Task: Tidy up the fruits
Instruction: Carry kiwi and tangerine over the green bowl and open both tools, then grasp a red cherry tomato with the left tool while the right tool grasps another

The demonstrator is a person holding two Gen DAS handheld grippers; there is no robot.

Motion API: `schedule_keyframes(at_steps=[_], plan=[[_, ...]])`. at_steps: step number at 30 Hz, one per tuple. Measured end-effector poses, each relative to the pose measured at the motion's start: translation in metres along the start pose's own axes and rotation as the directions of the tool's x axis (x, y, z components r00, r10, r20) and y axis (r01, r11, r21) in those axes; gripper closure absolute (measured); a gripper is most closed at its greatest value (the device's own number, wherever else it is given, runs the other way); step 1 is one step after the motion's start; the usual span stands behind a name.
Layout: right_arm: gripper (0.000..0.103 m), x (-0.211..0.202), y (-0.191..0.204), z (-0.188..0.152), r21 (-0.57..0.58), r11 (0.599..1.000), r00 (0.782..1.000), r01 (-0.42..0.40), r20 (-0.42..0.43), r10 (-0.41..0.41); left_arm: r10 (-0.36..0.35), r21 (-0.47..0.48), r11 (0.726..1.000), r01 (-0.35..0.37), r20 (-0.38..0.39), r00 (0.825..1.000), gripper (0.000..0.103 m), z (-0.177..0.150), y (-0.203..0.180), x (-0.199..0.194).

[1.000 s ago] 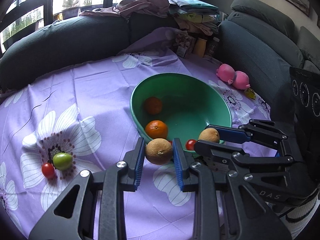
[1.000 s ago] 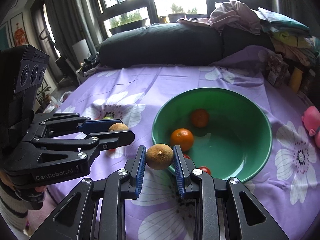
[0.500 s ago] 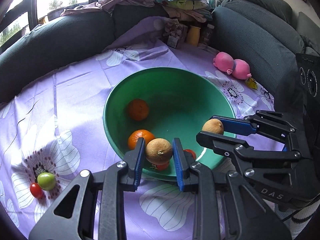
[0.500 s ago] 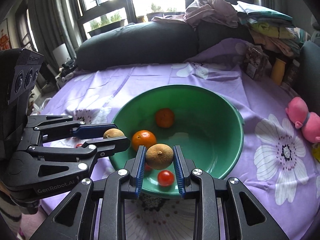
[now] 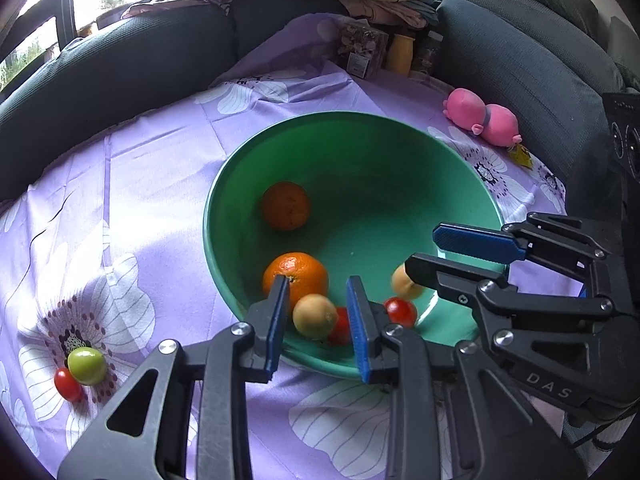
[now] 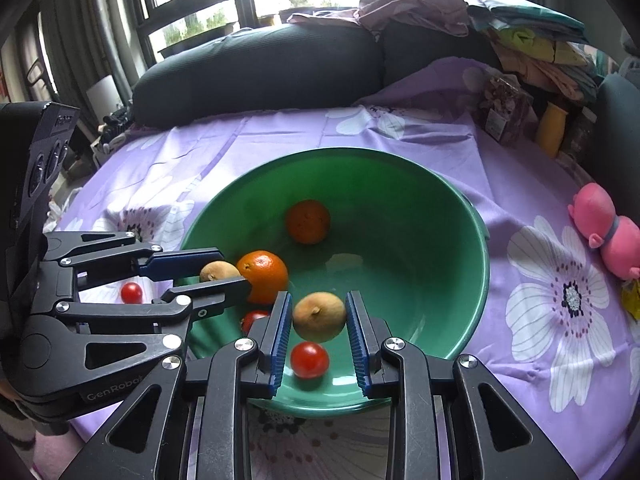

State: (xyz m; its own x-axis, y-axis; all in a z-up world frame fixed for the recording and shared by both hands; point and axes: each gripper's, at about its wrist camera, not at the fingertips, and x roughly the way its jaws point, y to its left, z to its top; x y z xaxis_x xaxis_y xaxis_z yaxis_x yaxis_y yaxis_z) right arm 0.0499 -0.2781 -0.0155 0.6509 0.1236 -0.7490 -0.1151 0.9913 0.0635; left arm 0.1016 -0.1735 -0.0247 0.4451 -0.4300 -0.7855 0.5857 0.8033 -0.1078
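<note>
Both grippers hover over the green bowl [image 6: 476,280], fingers apart, each with a tan fruit [image 6: 319,315] loose between them inside the bowl. Remaining green fruit [image 5: 87,365] (smooth, firm, probably rolls) sits on the table; pinch it across its middle.
</note>
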Motion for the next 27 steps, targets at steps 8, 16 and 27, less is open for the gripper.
schedule_keyframes(at_steps=[8,16,27], plan=[[0.073,-0.006,-0.008,-0.001,0.040,0.999,1.000,0.003,0.005,-0.003,-0.019,-0.030,0.999,0.020,0.046,0.999,0.052,-0.003,0.007,-0.016],[0.073,-0.023,-0.002,-0.002,0.053,0.998,0.999,-0.027,0.049,0.024,0.010,-0.155,0.988,0.004,0.091,0.996,0.034,-0.029,0.039,-0.052],[0.072,-0.029,0.047,-0.006,-0.062,0.991,0.992,-0.121,0.032,0.123,0.178,-0.354,0.923,-0.149,0.053,0.983,0.034,-0.109,0.109,-0.094]])
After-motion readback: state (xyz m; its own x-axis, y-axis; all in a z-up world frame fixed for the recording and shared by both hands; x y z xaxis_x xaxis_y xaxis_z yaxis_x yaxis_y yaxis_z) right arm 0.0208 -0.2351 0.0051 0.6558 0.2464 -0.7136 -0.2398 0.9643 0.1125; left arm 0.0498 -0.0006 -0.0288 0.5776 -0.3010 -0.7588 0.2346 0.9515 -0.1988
